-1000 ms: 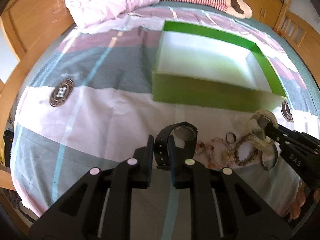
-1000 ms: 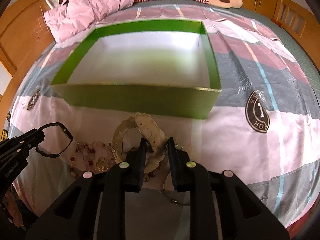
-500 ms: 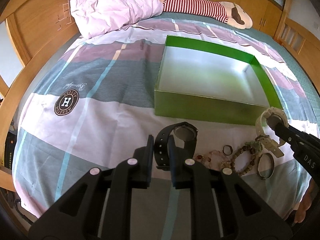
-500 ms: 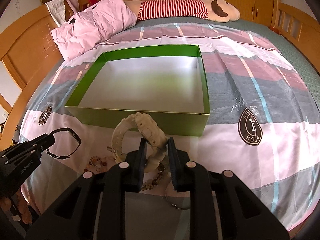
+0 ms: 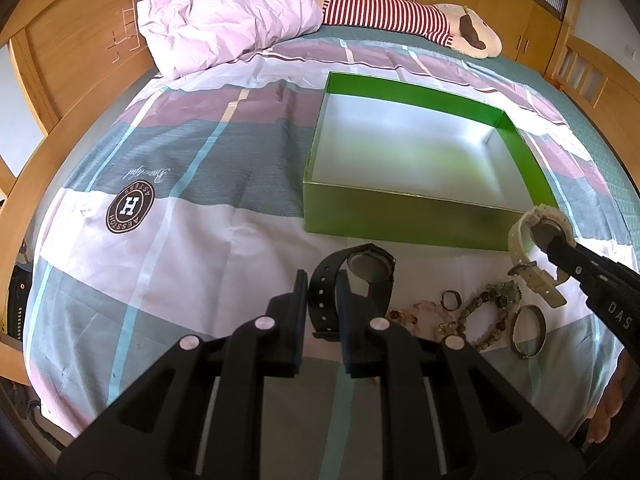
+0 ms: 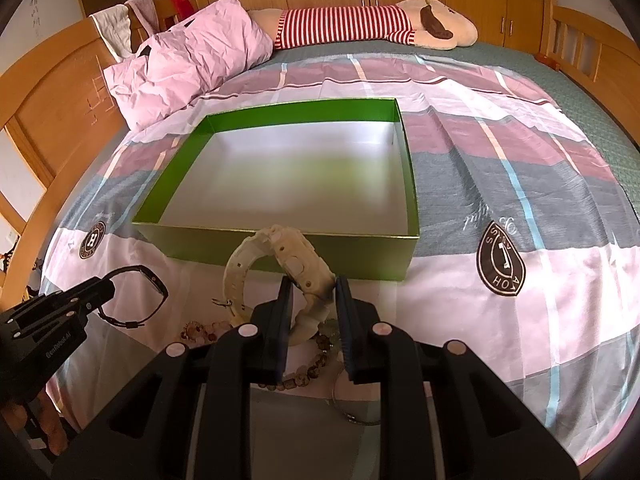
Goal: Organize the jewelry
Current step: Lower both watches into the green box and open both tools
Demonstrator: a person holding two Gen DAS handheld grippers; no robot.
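My left gripper (image 5: 323, 294) is shut on the strap of a black watch (image 5: 370, 266), held just above the bedspread; the same black watch (image 6: 138, 292) shows at the left of the right wrist view. My right gripper (image 6: 312, 300) is shut on a cream watch (image 6: 294, 262), lifted in front of the green box's near wall. That cream watch (image 5: 536, 236) appears at the right of the left wrist view. The open green box (image 5: 400, 224) has a bare silver floor. On the bedspread lie bead bracelets (image 5: 486, 312), a small ring (image 5: 450, 300) and a metal bangle (image 5: 528, 330).
The bed (image 5: 180, 220) carries a striped pink and grey cover. A pink pillow (image 6: 188, 64) and a striped plush toy (image 6: 360, 26) lie at the far end. Wooden bed frames (image 6: 52, 112) rise at both sides. A hand (image 6: 44, 420) grips the left tool.
Both views have pulled back and tilted up, so the box and pillow sit lower and smaller in frame. The cream watch has risen off the jewelry pile. The black watch stays gripped.
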